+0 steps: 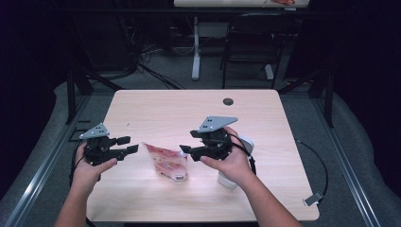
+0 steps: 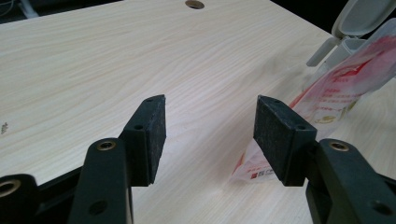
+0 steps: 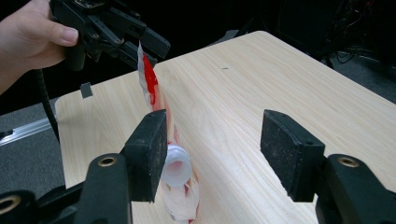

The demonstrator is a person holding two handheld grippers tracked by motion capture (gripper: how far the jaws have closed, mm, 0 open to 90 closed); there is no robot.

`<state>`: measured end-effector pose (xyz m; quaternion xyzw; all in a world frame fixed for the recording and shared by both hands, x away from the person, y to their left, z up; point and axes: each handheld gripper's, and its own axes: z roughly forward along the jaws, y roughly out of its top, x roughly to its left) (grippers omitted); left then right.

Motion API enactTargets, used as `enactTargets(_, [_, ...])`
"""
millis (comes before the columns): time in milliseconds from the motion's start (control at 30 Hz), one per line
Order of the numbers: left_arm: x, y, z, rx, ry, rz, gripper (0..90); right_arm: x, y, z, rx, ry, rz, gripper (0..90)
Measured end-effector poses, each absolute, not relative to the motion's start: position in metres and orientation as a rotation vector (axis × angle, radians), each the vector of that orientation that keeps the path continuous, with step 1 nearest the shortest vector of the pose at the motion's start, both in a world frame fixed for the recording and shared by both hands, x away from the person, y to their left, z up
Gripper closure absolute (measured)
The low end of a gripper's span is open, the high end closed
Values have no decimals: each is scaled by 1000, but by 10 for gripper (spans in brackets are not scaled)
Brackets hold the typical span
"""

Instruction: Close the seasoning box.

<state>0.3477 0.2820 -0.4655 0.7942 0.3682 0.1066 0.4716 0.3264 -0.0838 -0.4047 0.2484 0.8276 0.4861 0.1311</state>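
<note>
A red and white spouted pouch (image 1: 168, 163) stands on the pale wooden table (image 1: 189, 109) between my two grippers. My left gripper (image 1: 128, 144) hovers just left of the pouch's top corner, jaws wide open and empty (image 2: 210, 121); the pouch (image 2: 336, 88) lies right of its right jaw. My right gripper (image 1: 189, 142) is at the pouch's right side, open (image 3: 215, 140), with the pouch (image 3: 149, 84) and its white spout (image 3: 176, 170) beside the left jaw, not between the pads. A white flip-top bottle (image 1: 234, 161) stands behind my right hand, lid open (image 2: 355, 28).
A round cable hole (image 1: 228, 101) sits near the table's far edge. A black chair (image 1: 250, 42) and a desk leg (image 1: 196, 47) stand beyond the table. A black cable (image 1: 321, 165) loops off the right edge. Bare tabletop stretches behind the pouch.
</note>
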Motion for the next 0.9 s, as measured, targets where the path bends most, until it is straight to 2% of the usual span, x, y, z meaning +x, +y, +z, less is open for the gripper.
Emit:
enactTargets(500, [350, 279, -466, 1964, 896, 264, 444, 317, -117, -398, 781, 2288, 1456, 413])
enactTargets(900, [349, 280, -465, 1966, 896, 261, 444, 309, -168, -402, 923, 2164, 1510, 507])
